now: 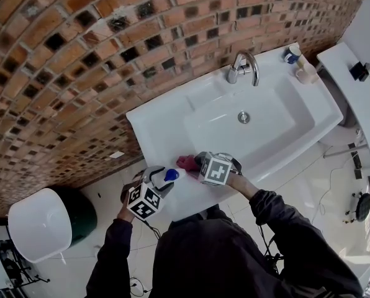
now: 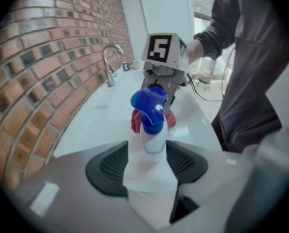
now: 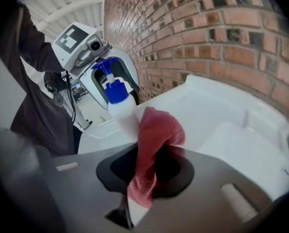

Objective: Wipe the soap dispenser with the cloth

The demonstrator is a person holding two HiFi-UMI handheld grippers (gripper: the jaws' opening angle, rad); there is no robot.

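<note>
The white sink (image 1: 149, 124) under the brick wall (image 1: 79, 73) is where the work happens, at its near corner on the left gripper's side. There the left gripper (image 2: 147, 147) has its 2 fingers spread wide around the soap dispenser (image 2: 152, 130). The white body fills the gap and, as far as that view shows, both pads press on its sides. Whether the base rests on the rim or hangs just above it I cannot tell.

The right gripper (image 3: 154, 159) has its fingers pinched on the red cloth (image 3: 156, 130). The bunched end juts forward and sits right against the dispenser's lower body, on the side away from the left gripper.

Judging by this, both things are in hand and brought together, so the wiping is at its start or under way. No view shows how much of the surface is covered. The blue pump head looks untouched by cloth.
</note>
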